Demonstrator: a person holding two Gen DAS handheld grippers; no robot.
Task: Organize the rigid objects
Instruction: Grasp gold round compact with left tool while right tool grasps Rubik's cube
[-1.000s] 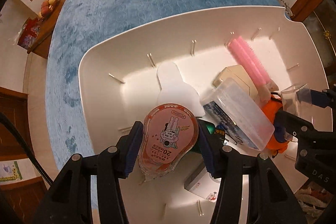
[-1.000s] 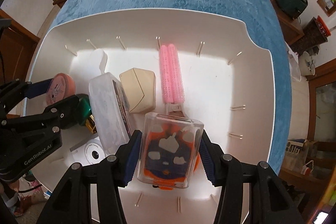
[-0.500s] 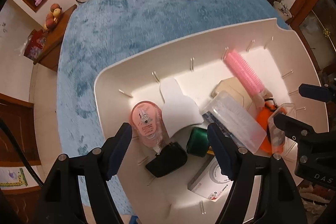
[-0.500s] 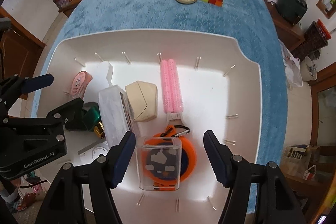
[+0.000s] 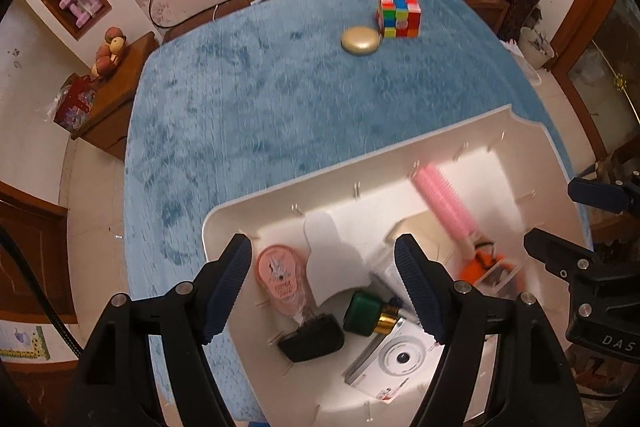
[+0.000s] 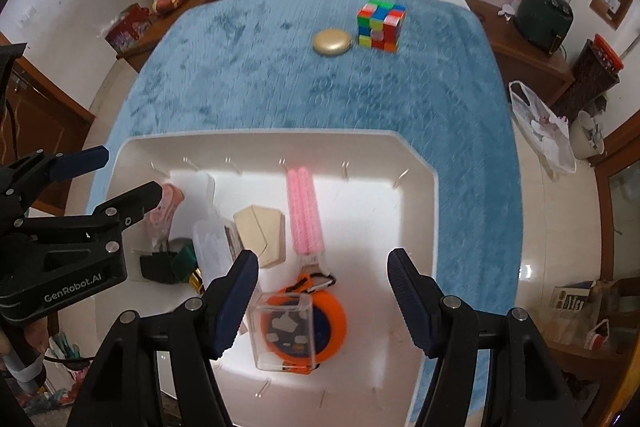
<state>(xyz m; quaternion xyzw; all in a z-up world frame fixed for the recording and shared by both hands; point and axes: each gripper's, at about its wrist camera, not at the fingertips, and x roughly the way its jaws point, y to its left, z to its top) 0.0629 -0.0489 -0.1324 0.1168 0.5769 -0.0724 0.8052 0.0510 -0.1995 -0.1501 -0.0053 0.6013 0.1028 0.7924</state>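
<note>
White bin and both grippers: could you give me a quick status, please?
Left gripper open, empty. Right gripper open, empty. White plastic bin holds pink tape dispenser and clear plastic box. Multicoloured puzzle cube, gold oval compact remain on blue cloth, unobstructed.

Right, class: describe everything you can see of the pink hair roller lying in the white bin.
The pink hair roller is a long ridged cylinder, apparently plastic, ending in a pale clip or handle. It lies flat on the floor of the white bin, one end near the far wall, the handle end meeting the orange round object. The beige box lies beside it. Neither gripper touches it.
</note>
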